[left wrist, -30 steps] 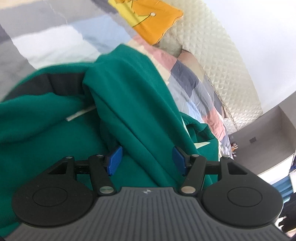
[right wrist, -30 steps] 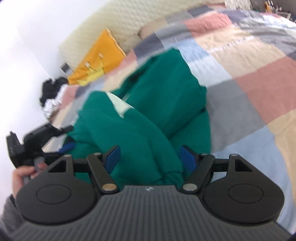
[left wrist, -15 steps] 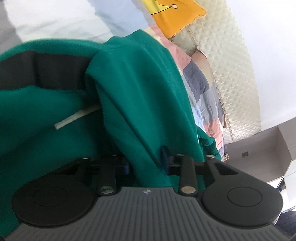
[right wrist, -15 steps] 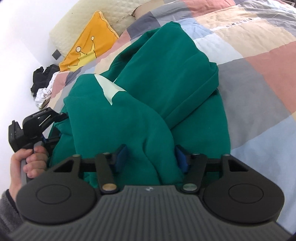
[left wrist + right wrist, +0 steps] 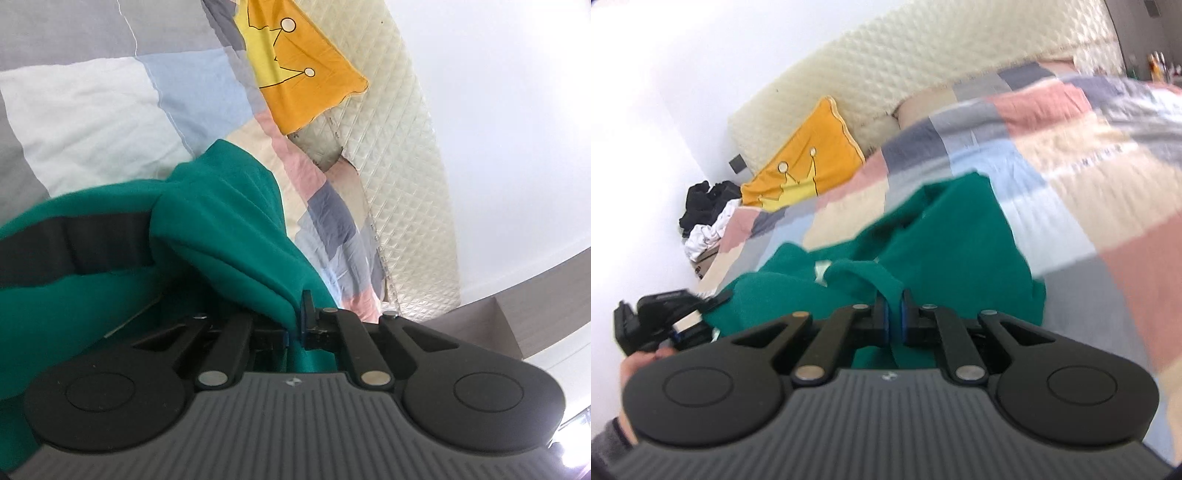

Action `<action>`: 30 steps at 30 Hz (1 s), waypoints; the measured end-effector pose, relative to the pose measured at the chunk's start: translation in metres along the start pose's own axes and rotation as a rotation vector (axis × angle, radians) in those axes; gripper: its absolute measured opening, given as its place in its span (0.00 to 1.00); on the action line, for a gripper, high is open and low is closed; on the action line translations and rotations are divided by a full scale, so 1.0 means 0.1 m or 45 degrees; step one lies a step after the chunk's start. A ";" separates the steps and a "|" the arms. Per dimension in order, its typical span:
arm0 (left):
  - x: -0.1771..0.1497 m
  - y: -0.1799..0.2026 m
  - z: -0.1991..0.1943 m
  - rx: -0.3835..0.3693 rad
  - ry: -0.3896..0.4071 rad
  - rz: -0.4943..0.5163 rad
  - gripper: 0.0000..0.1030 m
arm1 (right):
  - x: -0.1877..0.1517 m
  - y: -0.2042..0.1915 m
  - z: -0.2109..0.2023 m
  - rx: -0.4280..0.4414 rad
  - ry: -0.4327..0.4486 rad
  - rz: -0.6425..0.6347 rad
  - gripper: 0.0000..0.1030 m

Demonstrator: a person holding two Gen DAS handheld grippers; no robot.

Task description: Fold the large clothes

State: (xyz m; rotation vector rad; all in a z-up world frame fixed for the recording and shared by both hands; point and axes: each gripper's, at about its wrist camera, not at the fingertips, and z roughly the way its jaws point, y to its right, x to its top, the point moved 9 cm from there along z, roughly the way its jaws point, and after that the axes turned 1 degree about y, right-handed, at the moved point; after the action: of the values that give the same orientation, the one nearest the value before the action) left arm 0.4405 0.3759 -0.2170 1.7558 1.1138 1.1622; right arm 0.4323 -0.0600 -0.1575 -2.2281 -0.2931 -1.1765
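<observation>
While both my grippers pinch folds of the green garment (image 5: 953,236) — left gripper (image 5: 295,325), right gripper (image 5: 894,314) — the patchwork bedspread (image 5: 1071,155) stretches ahead of them.

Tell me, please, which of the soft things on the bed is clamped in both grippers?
The green garment: the left gripper and right gripper are each shut on a fold of it, while the orange crown cushion lies untouched by the headboard.

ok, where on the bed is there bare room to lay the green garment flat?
Bare quilt right of the green garment, and between it and the yellow cushion. Crowded at the clothes pile by the wall, beside the bed.
</observation>
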 end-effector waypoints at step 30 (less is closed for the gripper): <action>-0.33 -0.05 -0.33 0.452 -0.087 0.554 0.56 | -0.59 0.19 0.16 -0.161 -0.185 0.058 0.76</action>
State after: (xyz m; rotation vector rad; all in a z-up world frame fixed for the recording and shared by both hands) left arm 0.4010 0.3508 -0.2208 2.3823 0.9659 1.1916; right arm 0.4171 -0.0610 -0.2197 -2.4229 -0.2307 -1.0370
